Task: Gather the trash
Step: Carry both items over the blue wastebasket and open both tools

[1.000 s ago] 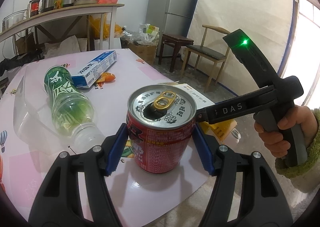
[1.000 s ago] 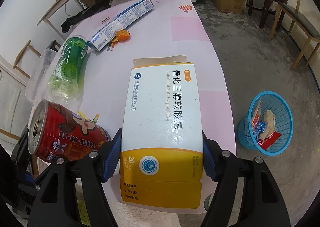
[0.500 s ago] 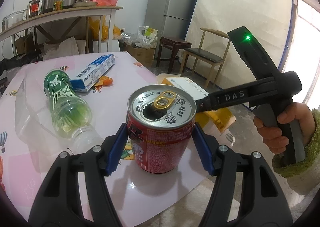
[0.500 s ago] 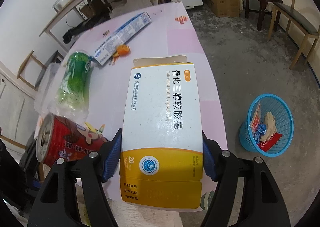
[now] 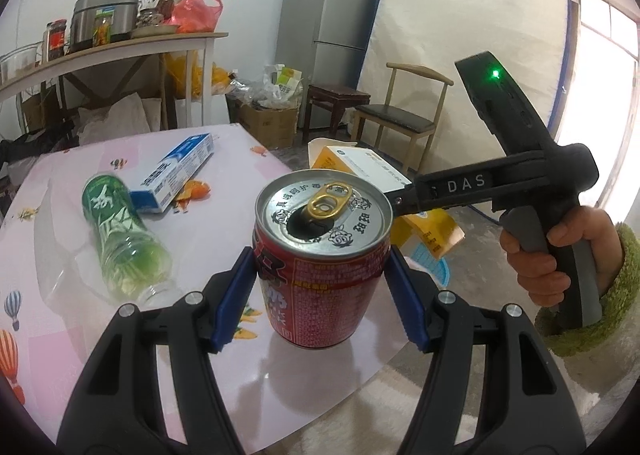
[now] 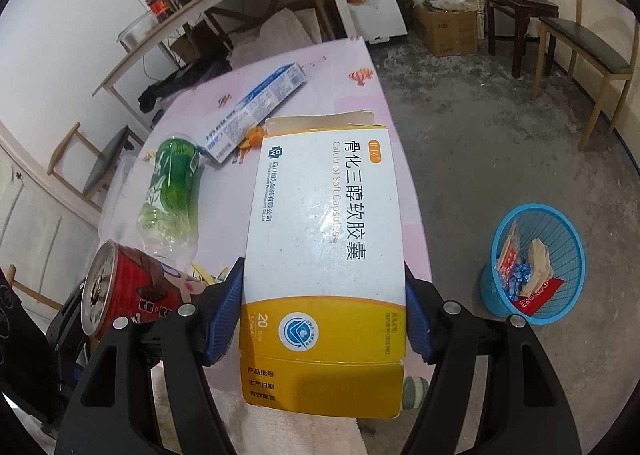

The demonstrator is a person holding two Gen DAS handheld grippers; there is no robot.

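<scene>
Your left tongs (image 5: 322, 275) pinch the red aluminium drink can (image 5: 322, 255) by its sides, blue pads flat against the wall, so it stays upright with its opened top facing you and nothing inside can spill. Your right tongs (image 6: 324, 307) clamp the white-and-yellow cardboard medicine box (image 6: 324, 255) across its narrow width near the yellow end, leaving the long white part and its open flap sticking forward. Both pieces appear clear of the pink patterned tabletop (image 6: 352, 103), probably so you can carry them off together. Beyond them on the tabletop lie a green-labelled clear plastic bottle (image 6: 172, 191) on its side and, just past it, a blue-and-white toothpaste carton (image 6: 256, 107); these look like the next pickups. Farther off on the concrete floor stands the blue plastic mesh wastebasket (image 6: 560, 231), already holding wrappers and well apart from the tabletop, likely where your load belongs.
</scene>
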